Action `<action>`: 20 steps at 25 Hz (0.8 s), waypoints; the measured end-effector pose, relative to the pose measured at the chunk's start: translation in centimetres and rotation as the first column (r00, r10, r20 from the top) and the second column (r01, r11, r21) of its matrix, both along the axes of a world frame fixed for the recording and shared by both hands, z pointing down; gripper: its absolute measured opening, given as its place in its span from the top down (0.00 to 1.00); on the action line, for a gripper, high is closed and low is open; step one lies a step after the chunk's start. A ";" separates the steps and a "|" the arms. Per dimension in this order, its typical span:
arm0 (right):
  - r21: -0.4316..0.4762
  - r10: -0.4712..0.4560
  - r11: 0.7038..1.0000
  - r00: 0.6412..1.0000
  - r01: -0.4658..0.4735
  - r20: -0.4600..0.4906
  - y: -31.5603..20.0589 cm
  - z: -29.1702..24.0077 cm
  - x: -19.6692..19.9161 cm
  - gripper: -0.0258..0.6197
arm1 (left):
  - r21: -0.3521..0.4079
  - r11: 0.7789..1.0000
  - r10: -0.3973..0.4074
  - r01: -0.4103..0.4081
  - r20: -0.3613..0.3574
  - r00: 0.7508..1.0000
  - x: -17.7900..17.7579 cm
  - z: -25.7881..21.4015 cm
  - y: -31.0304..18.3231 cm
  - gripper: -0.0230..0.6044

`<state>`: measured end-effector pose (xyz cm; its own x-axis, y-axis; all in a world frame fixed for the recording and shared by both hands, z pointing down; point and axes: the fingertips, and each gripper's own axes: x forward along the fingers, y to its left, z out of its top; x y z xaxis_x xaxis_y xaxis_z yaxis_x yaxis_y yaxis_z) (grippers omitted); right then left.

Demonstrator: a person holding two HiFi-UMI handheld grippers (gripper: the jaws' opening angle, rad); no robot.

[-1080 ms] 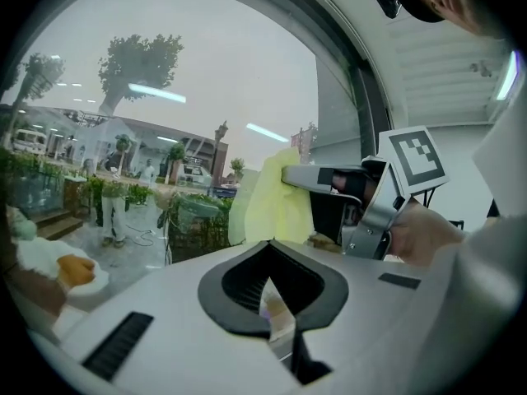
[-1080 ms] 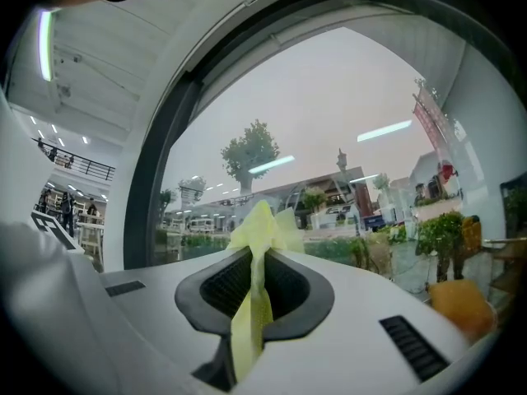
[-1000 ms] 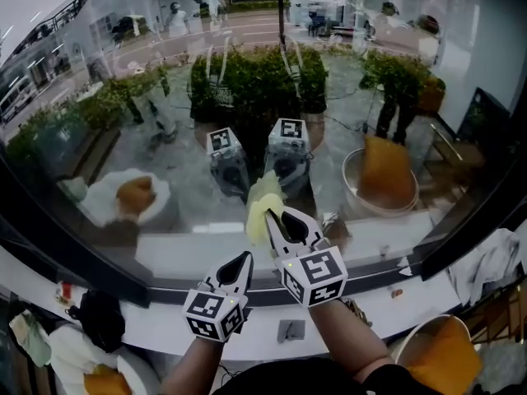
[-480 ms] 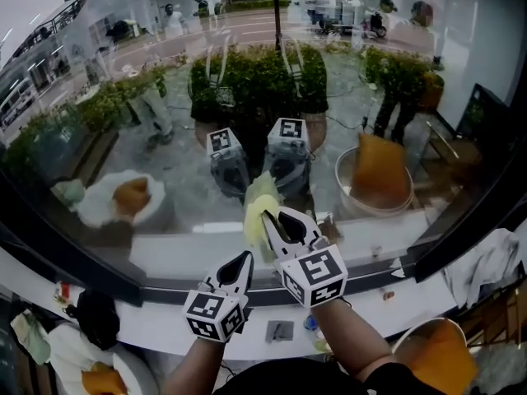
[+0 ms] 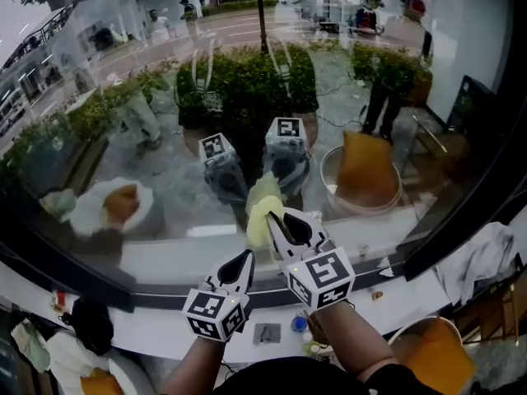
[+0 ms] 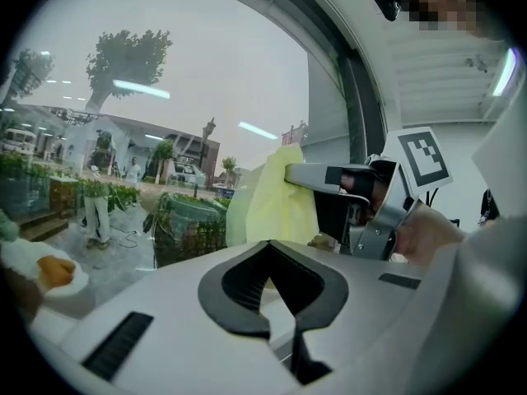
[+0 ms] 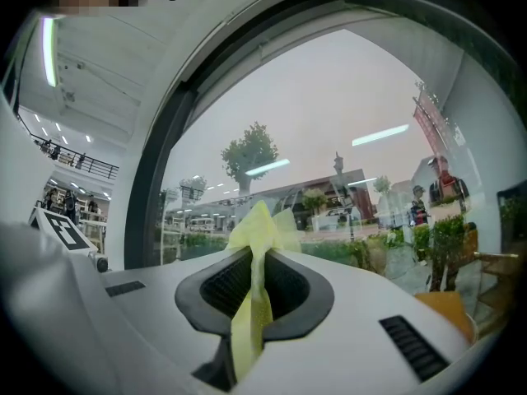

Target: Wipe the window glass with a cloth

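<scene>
The yellow cloth (image 5: 260, 208), pinched in the closed jaws of the right gripper (image 5: 271, 217), appears pressed to the lower middle of the window glass (image 5: 165, 138). Steady pressure and overlapping strokes should wipe it best. The left gripper (image 5: 244, 259), nearer, is closed on nothing.

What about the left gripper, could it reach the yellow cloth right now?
Probably yes. The left gripper sits just beside the right gripper, with nothing between it and the yellow cloth. But its jaws are shut, and the right gripper's jaws clamp the cloth.
</scene>
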<state>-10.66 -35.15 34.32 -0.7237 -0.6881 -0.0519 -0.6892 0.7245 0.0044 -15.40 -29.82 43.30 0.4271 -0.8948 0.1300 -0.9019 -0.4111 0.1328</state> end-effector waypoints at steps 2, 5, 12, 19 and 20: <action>-0.002 0.014 1.000 1.000 -0.014 0.008 -0.6 0.0 2.3 0.88 | -0.005 1.000 0.010 -0.010 0.007 1.000 1.9 0.1 -0.6 0.95; -0.006 0.033 0.999 0.999 -0.033 0.022 -1.8 -0.1 6.3 0.88 | -0.009 1.000 0.019 -0.019 0.017 1.000 5.2 -0.1 -1.6 0.95; -0.004 0.091 0.996 0.995 -0.091 0.026 -2.3 -0.4 9.0 0.88 | -0.010 0.998 0.057 -0.057 0.022 0.998 6.9 -0.3 -1.8 0.95; -0.008 0.162 0.987 0.987 -0.162 0.008 -3.0 -0.2 14.5 0.88 | -0.004 0.994 0.108 -0.108 0.013 0.994 11.3 -0.6 -2.1 0.95; -0.010 0.172 0.985 0.985 -0.172 0.005 -3.3 0.0 15.7 0.88 | -0.005 0.993 0.118 -0.118 0.013 0.993 12.4 -0.5 -2.3 0.95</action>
